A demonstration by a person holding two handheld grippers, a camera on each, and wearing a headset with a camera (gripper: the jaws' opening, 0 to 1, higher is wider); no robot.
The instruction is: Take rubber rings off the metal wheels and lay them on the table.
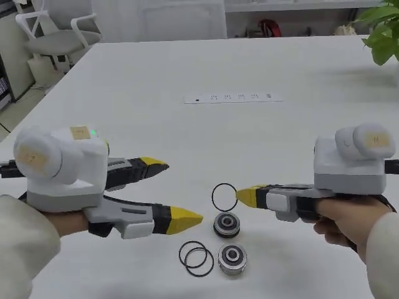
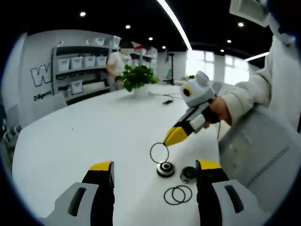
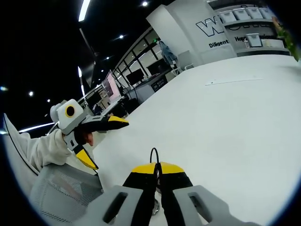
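Near the front of the white counter, the right gripper has its jaws pinched shut on a thin black rubber ring. The ring hangs upright just above the farther small metal wheel, and the nearer metal wheel sits just beside that one. Two loose black rings lie flat and overlapping on the counter, left of the nearer wheel. The step in hand looks like laying the held ring down. It is best carried clear of the wheels and lowered until it touches the counter near the other two; only then should the jaws part, so it neither rolls nor bounces. The right gripper is held level, pointing left. The left gripper hovers opposite, pointing right, its jaws wide apart and holding nothing, well placed to steady a wheel
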